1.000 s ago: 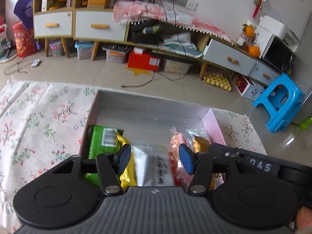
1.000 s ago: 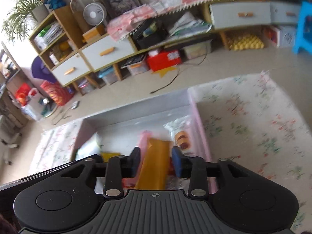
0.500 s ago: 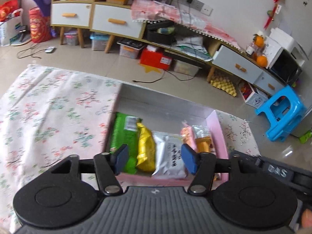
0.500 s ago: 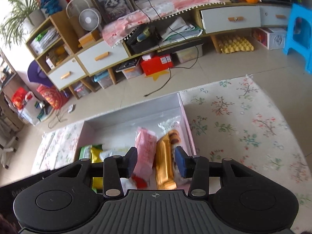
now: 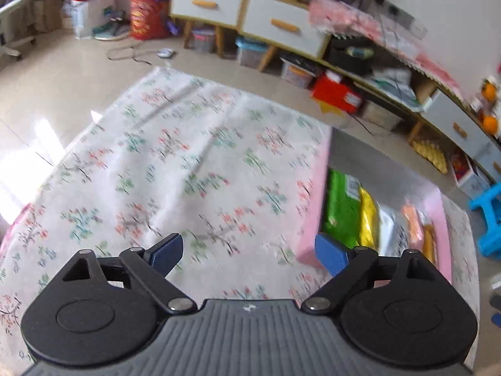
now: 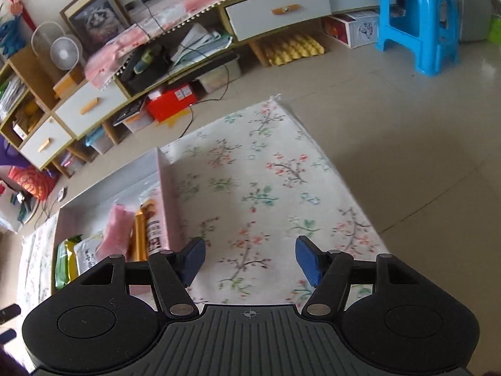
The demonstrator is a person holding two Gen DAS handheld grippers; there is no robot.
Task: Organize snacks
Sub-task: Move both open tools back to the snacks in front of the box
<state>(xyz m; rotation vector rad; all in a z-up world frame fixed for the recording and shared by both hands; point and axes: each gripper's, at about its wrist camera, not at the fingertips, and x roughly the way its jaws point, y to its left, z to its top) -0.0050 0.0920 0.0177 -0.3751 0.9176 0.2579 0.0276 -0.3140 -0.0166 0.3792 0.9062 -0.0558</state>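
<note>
The shallow pink-walled cardboard box point(image 5: 316, 206) with a grey inner floor is the landmark, sitting on the white floral cloth point(image 5: 188, 163) that covers the table. In the left wrist view the box lies to the right of the left gripper point(image 5: 249, 255), whose right blue pad sits close by the box's near corner; in the right wrist view it lies to the left of the right gripper point(image 6: 250, 258). Neither gripper hangs over the box; each faces bare cloth, so any return to the snacks means swinging inward, left hand to its right, right hand to its left. Both sets of jaws have just been opening and stand well apart with nothing between them, the left wider than the right. Inside the box 5 packets lie side by side, long axes running from the near wall toward the far one: a green packet point(image 5: 343, 210) against the left wall, then a yellow foil packet point(image 5: 368, 216), a white printed pouch point(image 5: 389, 232), a pink wrapper point(image 6: 114, 232) and an orange-gold stick pack point(image 6: 142, 235) beside the right wall. The far half of the box floor is bare. No loose snack shows on the cloth, so the sorting looks close to done.
</note>
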